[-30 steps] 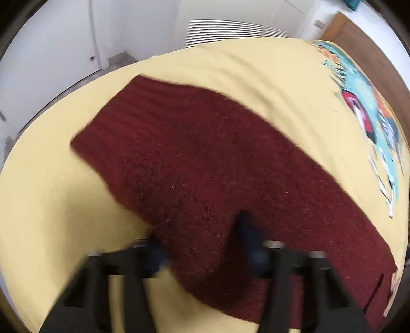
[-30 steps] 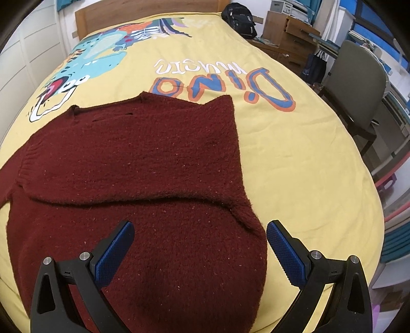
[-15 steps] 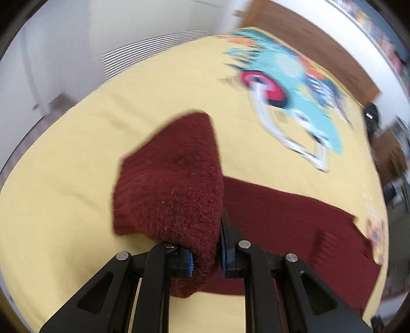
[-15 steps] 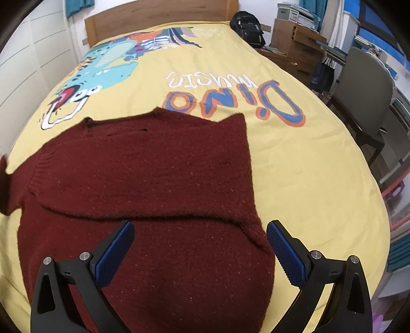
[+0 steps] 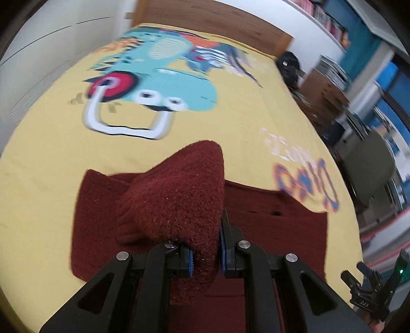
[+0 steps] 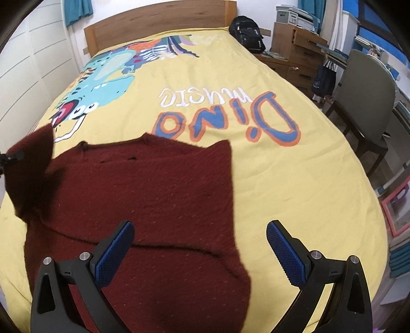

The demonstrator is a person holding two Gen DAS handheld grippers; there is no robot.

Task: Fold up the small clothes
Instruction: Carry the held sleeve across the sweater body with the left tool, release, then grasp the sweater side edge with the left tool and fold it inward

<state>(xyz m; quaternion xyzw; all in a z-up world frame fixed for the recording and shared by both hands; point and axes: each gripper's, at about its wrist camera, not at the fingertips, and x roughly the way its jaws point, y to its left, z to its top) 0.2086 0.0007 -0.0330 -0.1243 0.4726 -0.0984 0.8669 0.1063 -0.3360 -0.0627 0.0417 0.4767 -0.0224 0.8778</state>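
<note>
A dark red knitted sweater (image 6: 143, 194) lies flat on the yellow bedspread (image 6: 294, 179), one sleeve folded across its body. My left gripper (image 5: 206, 253) is shut on the other sleeve (image 5: 179, 194) and holds it lifted above the sweater's left side. That lifted sleeve also shows at the left edge of the right wrist view (image 6: 28, 158). My right gripper (image 6: 200, 246) is open and empty, hovering over the sweater's lower right part. It also shows in the left wrist view's bottom right corner (image 5: 371, 289).
The bedspread has a dinosaur print (image 6: 102, 74) and "Dino music" lettering (image 6: 230, 115). A wooden headboard (image 6: 159, 20) is at the far end. A black backpack (image 6: 247, 33), wooden drawers (image 6: 297, 51) and a grey chair (image 6: 364, 102) stand to the right of the bed.
My left gripper closed on the sleeve, lifted it and swung it right over the sweater. My right gripper stayed open and shifted only slightly.
</note>
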